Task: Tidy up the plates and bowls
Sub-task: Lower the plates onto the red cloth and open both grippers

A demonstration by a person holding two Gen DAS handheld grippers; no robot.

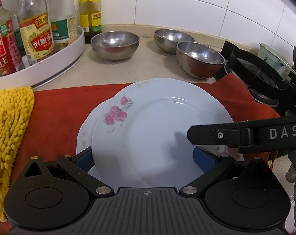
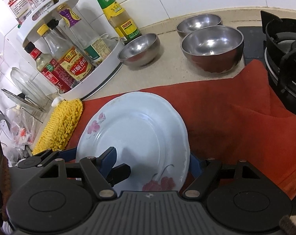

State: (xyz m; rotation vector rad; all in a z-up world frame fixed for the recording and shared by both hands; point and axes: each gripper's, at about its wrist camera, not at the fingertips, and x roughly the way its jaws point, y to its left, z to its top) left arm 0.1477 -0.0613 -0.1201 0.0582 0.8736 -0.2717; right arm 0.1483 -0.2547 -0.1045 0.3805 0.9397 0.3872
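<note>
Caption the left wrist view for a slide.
Both grippers meet at stacked floral plates on a red cloth, three steel bowls waiting behind on the counter.

Three steel bowls (image 1: pixel 115 45) (image 1: pixel 173 40) (image 1: pixel 200 58) — two stacked plates (image 1: pixel 157 129) (image 1: pixel 85 135).

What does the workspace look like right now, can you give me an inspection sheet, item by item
Surface: beige counter, partly under a red cloth.
Job's things: white flowered plates stacked on the cloth; three steel bowls behind, upright, empty.
Clutter: yellow mop cloth; sauce bottles in a white rack.
Grippers: left gripper and right gripper both open around the plates' edge.
Cables: nothing seen.
Surroundings: white tiled wall; gas stove at right.
</note>
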